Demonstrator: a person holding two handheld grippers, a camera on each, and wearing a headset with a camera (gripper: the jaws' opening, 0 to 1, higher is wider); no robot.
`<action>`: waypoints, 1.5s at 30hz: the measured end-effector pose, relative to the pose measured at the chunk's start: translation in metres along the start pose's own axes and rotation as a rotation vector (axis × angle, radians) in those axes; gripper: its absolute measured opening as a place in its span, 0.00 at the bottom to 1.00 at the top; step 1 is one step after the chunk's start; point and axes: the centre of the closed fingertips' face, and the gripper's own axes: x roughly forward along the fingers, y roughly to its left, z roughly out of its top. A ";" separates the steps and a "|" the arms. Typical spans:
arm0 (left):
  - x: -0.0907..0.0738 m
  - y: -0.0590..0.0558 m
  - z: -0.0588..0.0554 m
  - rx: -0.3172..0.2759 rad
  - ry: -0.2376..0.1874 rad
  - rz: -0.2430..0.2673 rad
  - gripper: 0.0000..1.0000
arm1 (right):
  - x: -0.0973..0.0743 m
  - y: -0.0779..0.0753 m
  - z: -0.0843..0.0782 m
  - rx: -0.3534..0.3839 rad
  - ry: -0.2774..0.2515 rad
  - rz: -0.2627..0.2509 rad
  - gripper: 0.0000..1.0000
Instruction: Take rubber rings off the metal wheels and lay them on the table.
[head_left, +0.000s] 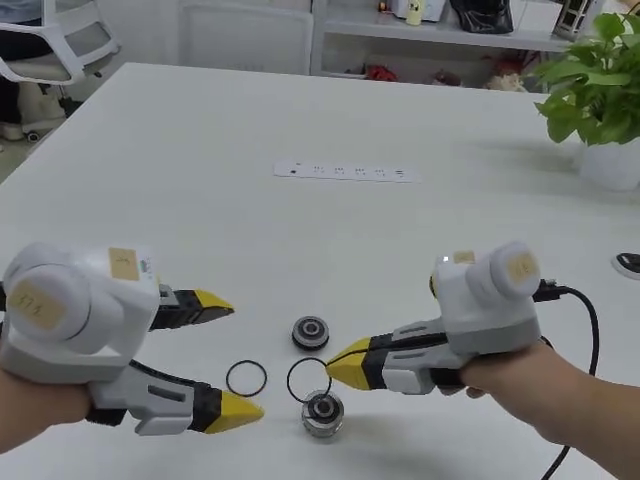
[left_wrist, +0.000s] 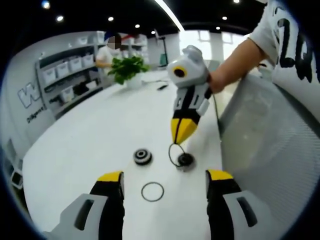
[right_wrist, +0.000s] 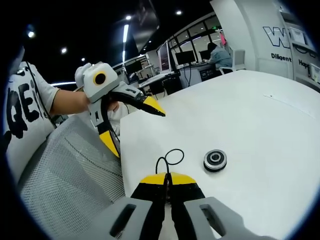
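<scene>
Your R gripper (head_left: 337, 366) is clenched on a rubber ring (head_left: 289, 381), just above the bare wheel (head_left: 322, 414). L gripper (head_left: 228, 356) is released. A 2nd ring (head_left: 227, 378) lies on the desk (head_left: 300, 220), left of that wheel.

Bright, even overhead light; my white table (head_left: 300, 130) reads uniformly pale. Soft, faint shadows lie just beneath my right claw (head_left: 335, 368) and my left claw (head_left: 245, 357). In both gripper views a strip light (left_wrist: 167, 12) and ceiling spots (left_wrist: 60, 18) burn out high above my claws, and straight lines bow toward the edges. Shelving (left_wrist: 65, 75) far beyond the claws is slightly soft; my jaws are sharp.
</scene>
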 end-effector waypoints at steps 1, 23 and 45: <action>0.000 0.000 0.000 0.001 0.000 0.001 0.68 | 0.000 0.000 0.001 0.000 -0.002 0.000 0.00; -0.013 0.008 -0.012 -0.015 0.012 0.040 0.72 | 0.021 0.003 0.015 -0.022 -0.002 0.021 0.00; -0.020 0.009 -0.019 -0.020 0.025 0.059 0.73 | 0.042 -0.001 -0.001 -0.025 0.059 0.011 0.00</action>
